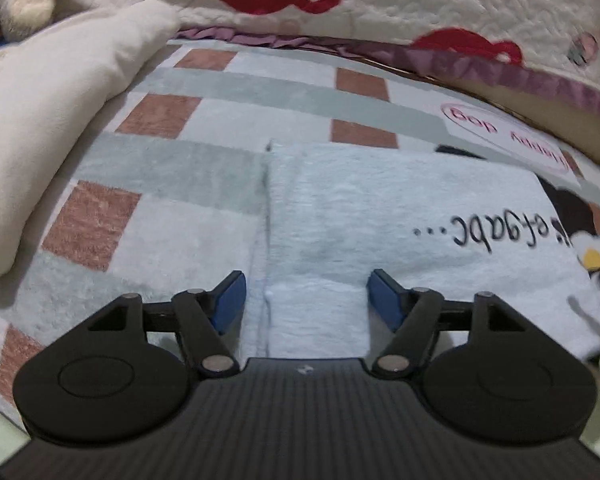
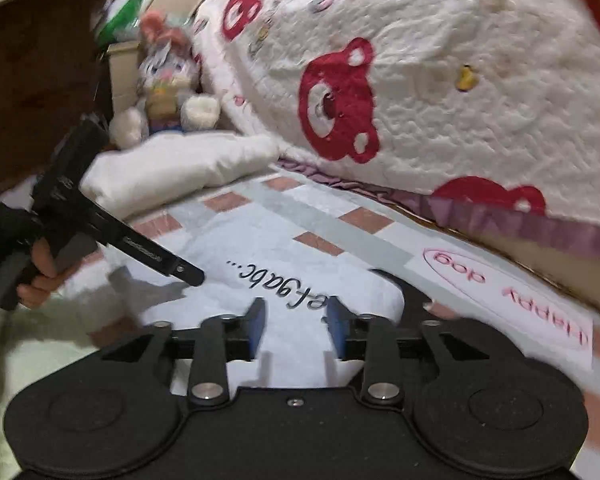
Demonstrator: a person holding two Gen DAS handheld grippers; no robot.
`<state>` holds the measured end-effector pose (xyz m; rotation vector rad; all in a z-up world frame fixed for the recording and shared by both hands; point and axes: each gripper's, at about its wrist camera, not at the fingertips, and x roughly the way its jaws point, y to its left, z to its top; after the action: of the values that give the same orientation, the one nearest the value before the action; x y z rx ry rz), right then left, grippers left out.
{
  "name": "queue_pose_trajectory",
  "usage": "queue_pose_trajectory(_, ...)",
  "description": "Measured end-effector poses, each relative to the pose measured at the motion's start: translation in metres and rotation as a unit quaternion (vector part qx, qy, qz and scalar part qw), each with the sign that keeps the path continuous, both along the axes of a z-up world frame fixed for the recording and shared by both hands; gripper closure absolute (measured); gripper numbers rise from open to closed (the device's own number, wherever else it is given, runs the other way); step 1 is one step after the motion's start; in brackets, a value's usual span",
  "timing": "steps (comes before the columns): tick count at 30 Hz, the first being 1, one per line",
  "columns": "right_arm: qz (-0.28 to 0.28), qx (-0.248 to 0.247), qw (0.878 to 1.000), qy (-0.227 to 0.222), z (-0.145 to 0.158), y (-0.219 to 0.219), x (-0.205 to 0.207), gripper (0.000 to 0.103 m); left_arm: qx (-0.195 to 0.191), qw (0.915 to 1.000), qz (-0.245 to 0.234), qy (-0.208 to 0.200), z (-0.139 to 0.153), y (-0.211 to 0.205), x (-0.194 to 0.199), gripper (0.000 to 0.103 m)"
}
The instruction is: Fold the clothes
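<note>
The white garment (image 1: 400,216) lies flat on the bed, on a checked blanket (image 1: 188,168) of pale grey, white and brown squares. It carries black script lettering (image 2: 284,286) reading upside down in both views, and a black, white and yellow printed figure (image 1: 596,256) at its right side in the left wrist view. A straight folded edge of the garment (image 1: 269,216) runs away from the camera, just left of centre in that view. The left gripper (image 1: 306,300) is low over the near part of the garment, its blue-padded fingers (image 1: 230,300) spread wide with nothing between them; contact with the cloth cannot be confirmed. The right gripper (image 2: 296,326) is likewise parted and empty, positioned over the near edge of the garment close to the lettering; this view is blurred. In the right wrist view, the person's hand (image 2: 40,276) holds the left gripper's handle at left, its black fingers reaching down toward the garment. A cream pillow (image 1: 52,120) rests on the blanket at left. A white quilt with red bear prints (image 2: 420,80) is heaped behind the garment. A plush toy (image 2: 168,92) sits beyond the pillow. The blanket bears a pink oval label (image 2: 512,296) to the right of the garment.
</note>
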<state>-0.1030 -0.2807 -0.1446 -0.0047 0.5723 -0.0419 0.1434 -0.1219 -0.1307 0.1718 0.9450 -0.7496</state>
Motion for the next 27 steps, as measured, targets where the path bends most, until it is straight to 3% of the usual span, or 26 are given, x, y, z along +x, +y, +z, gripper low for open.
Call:
queue_pose_trajectory(4,0.016,-0.030,0.998,0.043,-0.029,0.009,0.001,0.060,-0.030,0.9991,0.005,0.029,-0.003,0.008,0.008,0.033)
queue_pose_trajectory(6,0.016,-0.040,0.998,0.052,-0.047,0.013,-0.009,0.060,-0.046,0.9980,0.004,0.043,-0.004,0.013,0.012,0.028)
queue_pose_trajectory(8,0.010,-0.020,0.998,0.051,-0.053,0.009,-0.019,0.060,-0.062,0.9964,0.002,0.057,-0.004,0.018,0.015,0.018)
queue_pose_trajectory(12,0.004,0.010,0.996,0.089,-0.050,-0.001,-0.025,0.053,-0.094,0.9919,0.000,0.086,-0.006,0.027,0.022,0.019)
queue_pose_trajectory(16,-0.005,0.083,0.987,0.138,-0.052,-0.010,-0.036,0.051,-0.126,0.9855,-0.003,0.114,-0.008,0.037,0.029,0.024)
queue_pose_trajectory(19,-0.022,0.182,0.973,0.138,-0.042,-0.036,-0.045,0.047,-0.146,0.9805,-0.007,0.131,-0.009,0.043,0.034,0.024)
queue_pose_trajectory(25,-0.075,0.266,0.956,0.095,-0.024,-0.096,-0.035,0.039,-0.088,0.9917,-0.086,0.039,-0.019,0.013,0.033,0.024)
queue_pose_trajectory(26,-0.088,0.287,0.950,0.088,-0.028,-0.105,-0.028,0.038,-0.082,0.9918,-0.094,0.028,-0.020,0.011,0.033,0.024)
queue_pose_trajectory(27,-0.100,0.306,0.943,0.083,-0.032,-0.114,-0.022,0.038,-0.094,0.9907,-0.088,0.045,-0.020,0.011,0.036,0.024)
